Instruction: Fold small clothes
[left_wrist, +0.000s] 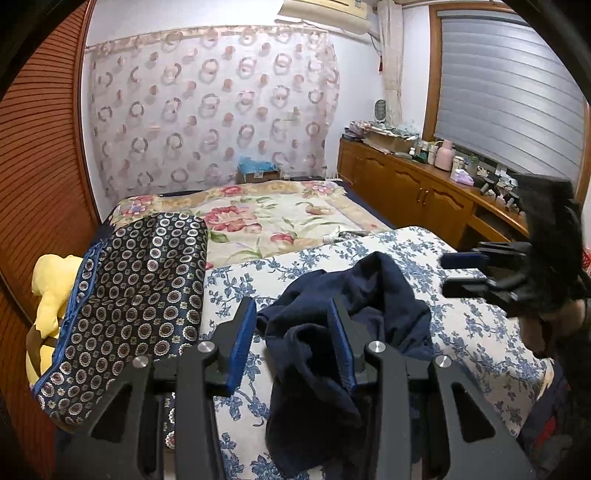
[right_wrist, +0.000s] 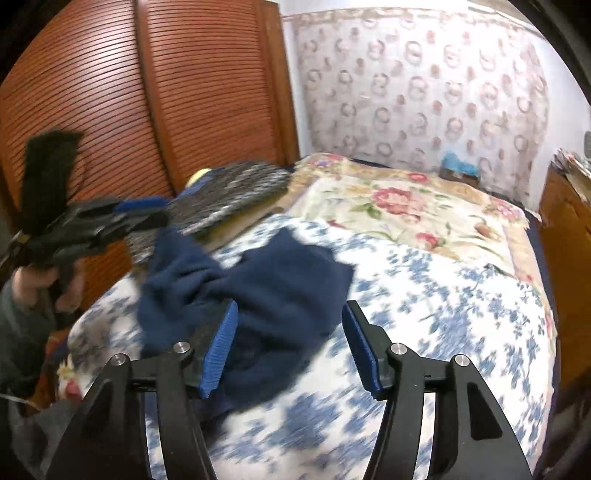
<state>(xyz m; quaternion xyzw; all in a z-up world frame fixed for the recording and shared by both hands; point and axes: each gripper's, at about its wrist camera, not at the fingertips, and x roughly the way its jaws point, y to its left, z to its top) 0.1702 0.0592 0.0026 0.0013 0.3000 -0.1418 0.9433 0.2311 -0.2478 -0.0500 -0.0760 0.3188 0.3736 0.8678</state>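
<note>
A dark navy garment (left_wrist: 332, 332) lies crumpled on the blue-flowered white quilt (left_wrist: 461, 325) at the near end of the bed; it also shows in the right wrist view (right_wrist: 266, 288). My left gripper (left_wrist: 291, 314) is open just above the garment's near left part, with cloth bunched between its blue pads and nothing pinched. My right gripper (right_wrist: 290, 314) is open over the garment's near edge, holding nothing. The right gripper also shows at the right in the left wrist view (left_wrist: 448, 273), jaws apart. The right wrist view is motion-blurred.
A dark patterned pillow (left_wrist: 125, 295) and a yellow plush toy (left_wrist: 48, 295) lie at the bed's left, against a slatted wooden wardrobe (right_wrist: 110, 92). A pink-flowered blanket (left_wrist: 266, 218) covers the far bed. A wooden cabinet (left_wrist: 406, 184) with clutter runs along the right.
</note>
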